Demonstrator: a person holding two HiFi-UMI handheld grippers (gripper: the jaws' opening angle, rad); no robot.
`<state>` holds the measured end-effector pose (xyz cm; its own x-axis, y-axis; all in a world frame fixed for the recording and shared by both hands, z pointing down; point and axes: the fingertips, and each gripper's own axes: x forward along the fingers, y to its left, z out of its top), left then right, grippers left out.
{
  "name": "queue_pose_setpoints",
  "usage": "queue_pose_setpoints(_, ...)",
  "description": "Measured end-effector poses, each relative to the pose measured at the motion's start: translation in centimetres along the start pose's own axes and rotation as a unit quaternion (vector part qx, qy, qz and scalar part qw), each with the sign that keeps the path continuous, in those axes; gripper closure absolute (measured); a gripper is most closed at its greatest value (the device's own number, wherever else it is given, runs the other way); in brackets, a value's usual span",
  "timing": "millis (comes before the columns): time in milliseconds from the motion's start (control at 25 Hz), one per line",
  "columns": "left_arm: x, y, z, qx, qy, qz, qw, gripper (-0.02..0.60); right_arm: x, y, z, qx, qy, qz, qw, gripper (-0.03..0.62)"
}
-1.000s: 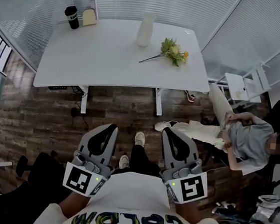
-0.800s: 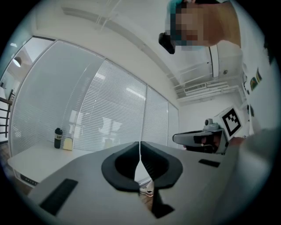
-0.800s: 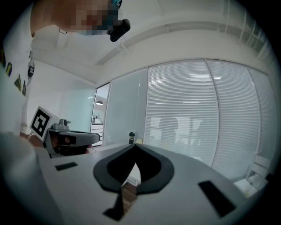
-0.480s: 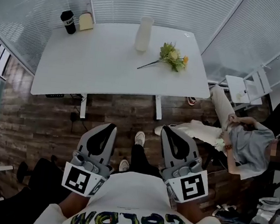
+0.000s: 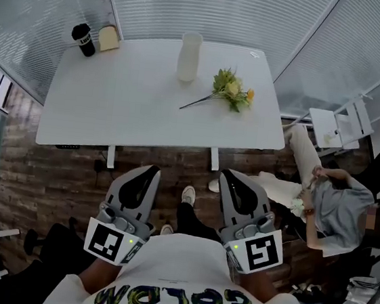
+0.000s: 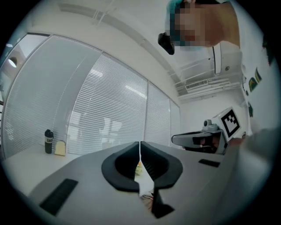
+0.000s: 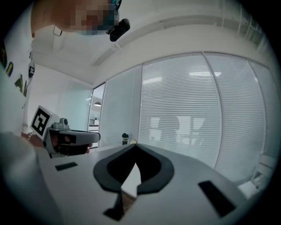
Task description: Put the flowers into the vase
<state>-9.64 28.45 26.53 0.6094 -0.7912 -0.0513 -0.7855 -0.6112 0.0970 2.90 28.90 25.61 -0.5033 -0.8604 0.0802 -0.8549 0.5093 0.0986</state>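
2 claws closed and empty: left gripper point(image 5: 152, 172), right gripper point(image 5: 226, 178). Table point(image 5: 113, 112) is nearer than 1 second ago (person walks toward it). Flowers point(image 5: 231, 91) lie flat beside vase point(image 5: 189, 57), untouched; pickup not yet begun.

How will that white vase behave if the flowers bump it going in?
The vase is tall and narrow, so a knock near its rim could likely tip it. The table looks smooth, so it may also slide. Its weight can't be judged.
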Motion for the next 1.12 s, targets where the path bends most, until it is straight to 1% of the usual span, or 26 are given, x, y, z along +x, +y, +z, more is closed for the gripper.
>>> queue_pose_setpoints(440, 9.7, 2.2, 0.6, 0.003, 0.008, 0.009, 0.9999, 0.56, 5.8, -8.5, -0.1, 0.01, 0.005, 0.009, 1.0, 0.585)
queue_pose_setpoints(720, 15.2, 3.7, 0.3, 0.007, 0.016, 0.022, 0.9996, 0.56, 9.0, -13.4, -0.8, 0.022, 0.009, 0.019, 1.0, 0.583)
queue_pose_setpoints(880, 18.3, 4.4, -0.2, 0.002, 0.029, 0.03, 0.9991, 0.56, 10.8, -15.9, -1.1, 0.027, 0.013, 0.028, 0.999, 0.583)
queue_pose_setpoints(1120, 22.1, 5.4, -1.1, 0.002, 0.029, 0.046, 0.9985, 0.56, 13.1, -18.8, -2.2, 0.036, 0.02, 0.043, 0.998, 0.584)
